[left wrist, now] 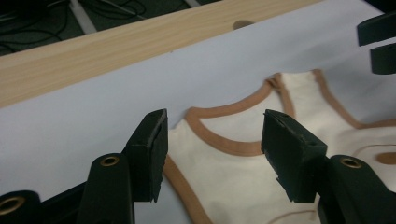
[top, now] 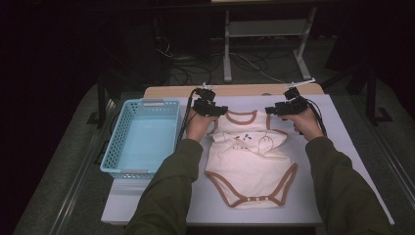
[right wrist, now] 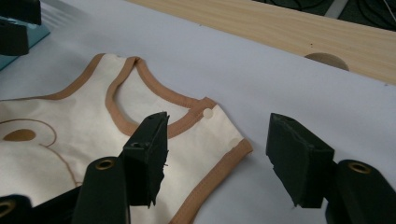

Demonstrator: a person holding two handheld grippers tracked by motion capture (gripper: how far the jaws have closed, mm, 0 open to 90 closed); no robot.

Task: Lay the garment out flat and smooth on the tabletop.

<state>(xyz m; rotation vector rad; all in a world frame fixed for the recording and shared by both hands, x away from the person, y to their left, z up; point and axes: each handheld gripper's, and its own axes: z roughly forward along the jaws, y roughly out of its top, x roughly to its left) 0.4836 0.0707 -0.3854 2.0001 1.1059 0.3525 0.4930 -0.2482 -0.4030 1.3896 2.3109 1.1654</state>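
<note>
1. High view: left gripper [top: 209, 107] and right gripper [top: 286, 107] hang w/ jaws apart, nothing between them, over the onesie [top: 249, 161] shoulders.
2. Onesie lies flat mid-table, prob. just laid out.
3. Basket [top: 142, 138] at 9 o'clock; bare table [top: 342, 161] at 3.

Small chest print on bodysuit [top: 247, 156] is illegible.

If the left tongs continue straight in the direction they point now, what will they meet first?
Most likely the cream baby bodysuit with brown trim: the open left tongs aim at its near shoulder and neckline, lying flat on the white table cover. Depth is uncertain, so they may land on the cover just beyond it.
</note>
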